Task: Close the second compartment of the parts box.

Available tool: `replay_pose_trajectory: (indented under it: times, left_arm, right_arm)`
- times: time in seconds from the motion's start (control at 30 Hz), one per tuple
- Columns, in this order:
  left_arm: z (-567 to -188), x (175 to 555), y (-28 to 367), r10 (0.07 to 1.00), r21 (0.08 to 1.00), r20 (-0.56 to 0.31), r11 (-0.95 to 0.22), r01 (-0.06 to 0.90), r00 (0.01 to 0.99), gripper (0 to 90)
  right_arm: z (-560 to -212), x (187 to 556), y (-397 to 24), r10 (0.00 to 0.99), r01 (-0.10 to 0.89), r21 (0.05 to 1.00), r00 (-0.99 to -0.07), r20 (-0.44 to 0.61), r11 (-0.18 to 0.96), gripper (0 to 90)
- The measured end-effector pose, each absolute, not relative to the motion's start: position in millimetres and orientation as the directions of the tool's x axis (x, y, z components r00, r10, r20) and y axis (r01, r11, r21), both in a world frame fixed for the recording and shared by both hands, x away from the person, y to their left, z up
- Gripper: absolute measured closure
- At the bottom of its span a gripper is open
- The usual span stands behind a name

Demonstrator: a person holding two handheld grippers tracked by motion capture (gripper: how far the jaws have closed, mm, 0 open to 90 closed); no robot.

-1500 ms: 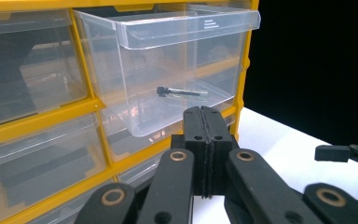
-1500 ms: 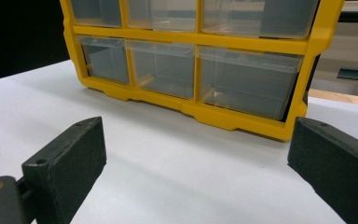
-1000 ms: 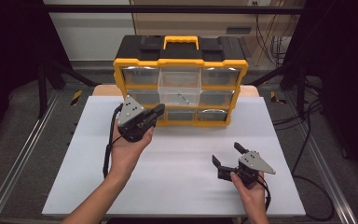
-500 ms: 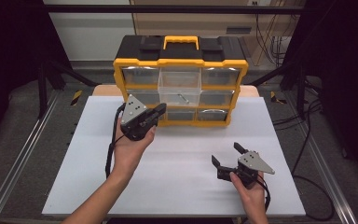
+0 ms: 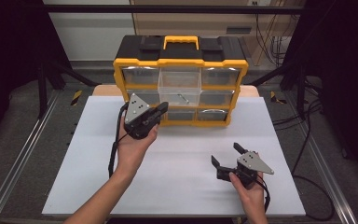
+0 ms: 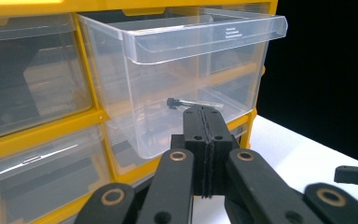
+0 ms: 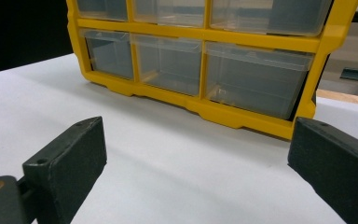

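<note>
While the top middle drawer of the yellow organizer stands pulled out, the high view shows the left claw raised just in front of it, jaws pressed together on nothing, so I judge the drawer is about to be pushed home. The right claw rests low over the white desk, well apart from the box, jaws spread wide and empty.

From the left gripper view, the closed tips sit just below the clear drawer's front, and a small dark-headed screw, if I read it right through the plastic, lies on the drawer floor.

From the right gripper view, the bottom row of drawers is shut. Nothing blocks the push; the drawers flanking the open one stay flush.
</note>
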State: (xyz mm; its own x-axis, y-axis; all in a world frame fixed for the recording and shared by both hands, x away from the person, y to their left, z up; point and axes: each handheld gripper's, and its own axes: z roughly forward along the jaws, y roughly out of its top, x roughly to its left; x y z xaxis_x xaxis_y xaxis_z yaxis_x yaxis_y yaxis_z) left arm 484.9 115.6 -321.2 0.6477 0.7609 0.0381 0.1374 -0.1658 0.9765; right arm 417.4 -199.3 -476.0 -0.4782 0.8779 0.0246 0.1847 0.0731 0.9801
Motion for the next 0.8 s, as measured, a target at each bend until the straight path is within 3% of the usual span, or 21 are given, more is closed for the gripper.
replay_pose_trajectory:
  times: [0.8]
  left_arm:
    - [-325, 509, 105, 0.78, 0.98, 0.034, -0.15, 0.133, 0.625, 89.4]
  right_arm:
    - [-477, 418, -190, 0.871, 0.18, 0.981, -0.49, 0.024, 0.074, 4.7]
